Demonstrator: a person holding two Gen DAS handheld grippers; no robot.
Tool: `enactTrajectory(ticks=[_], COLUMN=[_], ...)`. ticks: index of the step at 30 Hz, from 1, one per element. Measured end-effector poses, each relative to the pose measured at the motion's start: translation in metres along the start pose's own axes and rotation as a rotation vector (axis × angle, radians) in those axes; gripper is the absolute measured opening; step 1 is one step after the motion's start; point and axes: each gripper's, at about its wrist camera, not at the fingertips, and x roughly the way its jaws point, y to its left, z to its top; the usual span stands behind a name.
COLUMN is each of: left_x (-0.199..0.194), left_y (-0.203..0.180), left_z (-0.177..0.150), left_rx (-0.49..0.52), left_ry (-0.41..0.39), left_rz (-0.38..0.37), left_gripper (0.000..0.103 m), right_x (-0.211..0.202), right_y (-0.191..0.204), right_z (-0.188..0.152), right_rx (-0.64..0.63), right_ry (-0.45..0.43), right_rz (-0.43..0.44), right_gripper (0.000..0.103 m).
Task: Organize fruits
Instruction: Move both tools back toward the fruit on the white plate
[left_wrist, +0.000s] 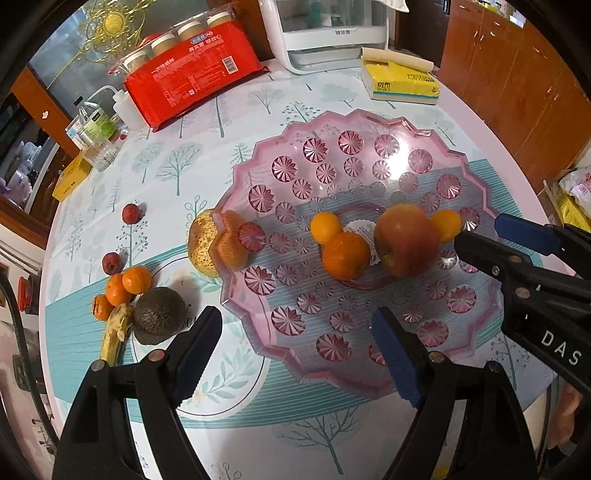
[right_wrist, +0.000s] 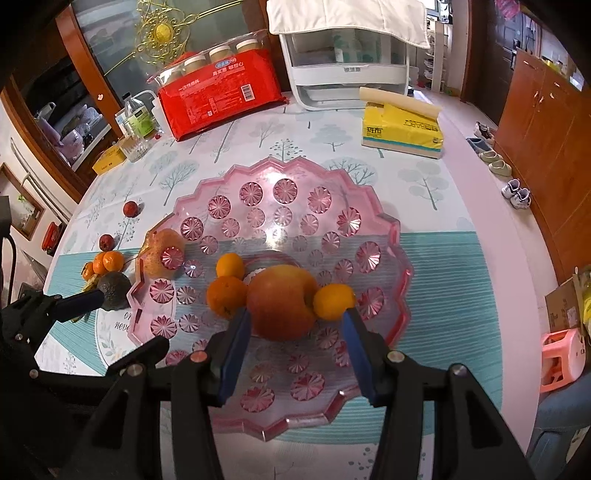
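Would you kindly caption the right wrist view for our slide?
Open right gripper poised before an apple on the pink tray.

I see open room over the far half of the pink tray (right_wrist: 295, 192), where nothing lies. Its middle is crowded: an apple (right_wrist: 282, 301) flanked by oranges sits just ahead of my right claw (right_wrist: 293, 350). On the tabletop (left_wrist: 177, 177) left of the tray, an avocado (left_wrist: 159, 314) and small fruits block the near-left approach.

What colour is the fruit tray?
Translucent pink tray with cut starburst circles; clearest in the right wrist view.
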Motion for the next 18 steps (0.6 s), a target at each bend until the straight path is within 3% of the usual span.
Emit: enactTrajectory(ticks=[18], left_x=[-0.047], left_y=[0.02], left_z=[-0.035], left_rx=[-0.067], left_ry=[-0.076], left_rz=[-0.008], left_gripper=[0.083], right_x=[-0.045], right_y=[0.014], right_z=[-0.027], right_rx=[0.011], right_ry=[-0.048], right_rz=[-0.022], right_gripper=[0.052])
